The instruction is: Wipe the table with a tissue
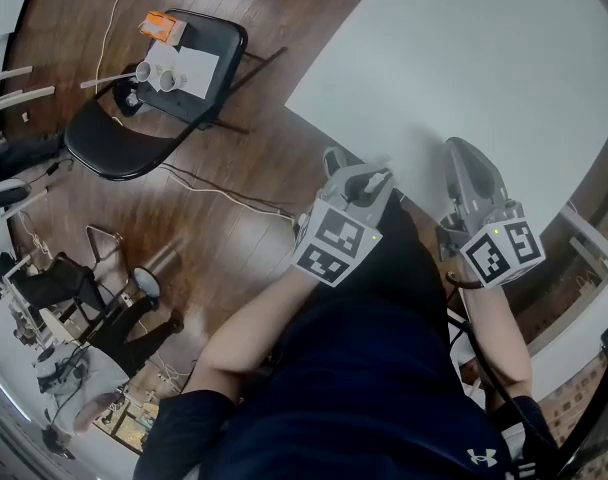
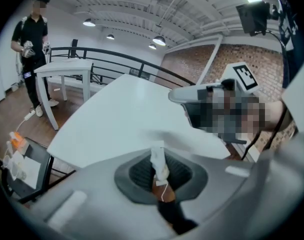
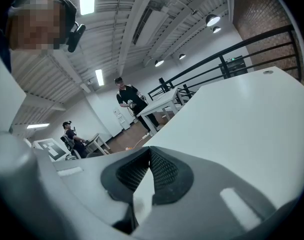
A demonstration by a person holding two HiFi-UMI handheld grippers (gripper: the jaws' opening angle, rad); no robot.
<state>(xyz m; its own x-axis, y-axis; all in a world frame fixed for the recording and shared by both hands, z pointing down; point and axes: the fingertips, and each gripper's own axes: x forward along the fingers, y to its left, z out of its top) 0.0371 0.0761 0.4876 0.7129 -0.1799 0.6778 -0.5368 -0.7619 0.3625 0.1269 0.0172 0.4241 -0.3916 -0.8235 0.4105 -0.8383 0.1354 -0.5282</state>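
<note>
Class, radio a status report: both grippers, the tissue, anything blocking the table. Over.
Left gripper jaws shut on white paper tissue. Right gripper jaws together, nothing held. White table ahead, no obstruction seen.

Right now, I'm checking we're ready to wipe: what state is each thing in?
left tongs: shut on the tissue.
right tongs: shut, tips together, nothing seen between them.
tissue: bunched, pinched in the left tongs.
table: white top, bare where seen.
</note>
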